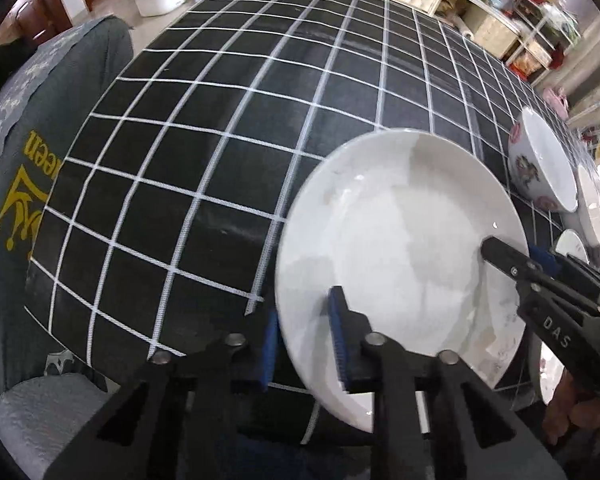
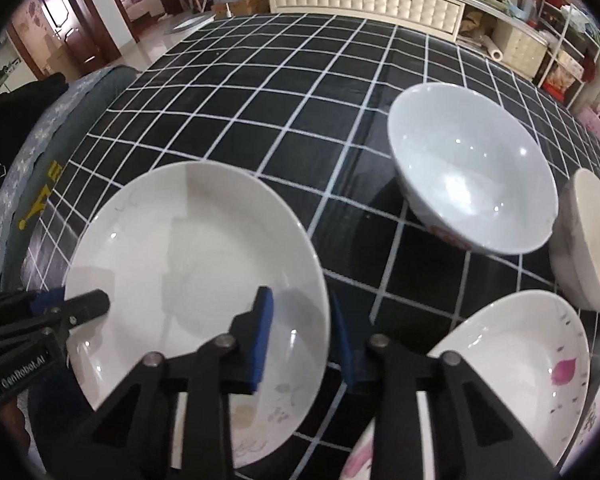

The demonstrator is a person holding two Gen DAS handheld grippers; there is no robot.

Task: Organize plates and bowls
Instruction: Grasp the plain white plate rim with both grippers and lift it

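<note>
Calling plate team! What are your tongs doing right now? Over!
Left tongs and right tongs both straddle the white plate's rim, one each side. Grip not confirmed. Floral bowl and pink-flower dish close on the right.
</note>
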